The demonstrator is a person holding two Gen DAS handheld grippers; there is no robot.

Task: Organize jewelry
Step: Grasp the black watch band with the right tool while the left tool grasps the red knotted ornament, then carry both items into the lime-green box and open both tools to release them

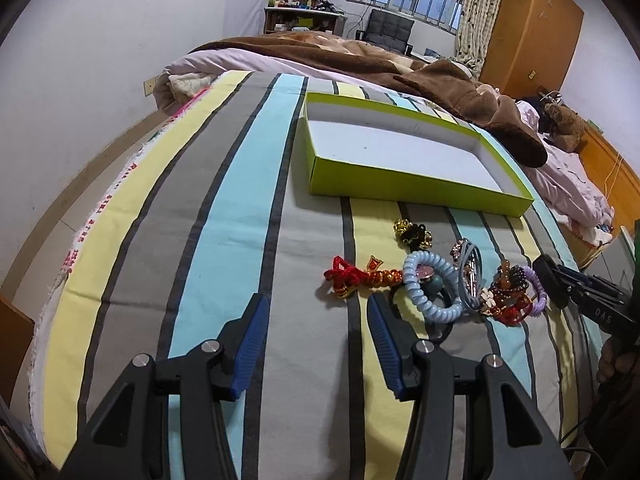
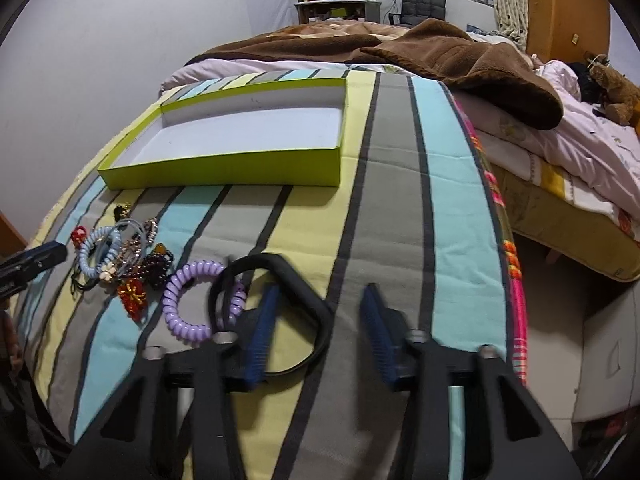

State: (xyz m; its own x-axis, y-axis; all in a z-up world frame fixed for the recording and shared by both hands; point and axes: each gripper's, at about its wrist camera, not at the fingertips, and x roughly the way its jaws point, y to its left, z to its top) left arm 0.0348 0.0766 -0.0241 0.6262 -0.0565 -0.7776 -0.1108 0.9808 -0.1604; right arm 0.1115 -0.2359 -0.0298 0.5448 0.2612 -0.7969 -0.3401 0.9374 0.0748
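In the left wrist view, the left tool [image 1: 316, 318] stood apart and empty, the jewelry pile [image 1: 436, 284] at two o'clock, the green box [image 1: 400, 184] at twelve. In the right wrist view, the right tool [image 2: 320, 312] stood apart, its left finger threaded through a black band [image 2: 308, 292]; closing might miss it, or lifting could drag the purple coil [image 2: 188, 304].

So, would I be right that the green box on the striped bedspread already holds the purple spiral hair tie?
Not quite: the green box on the striped bedspread is empty. The right wrist view shows the purple spiral hair tie lying on the bedspread, outside the box.
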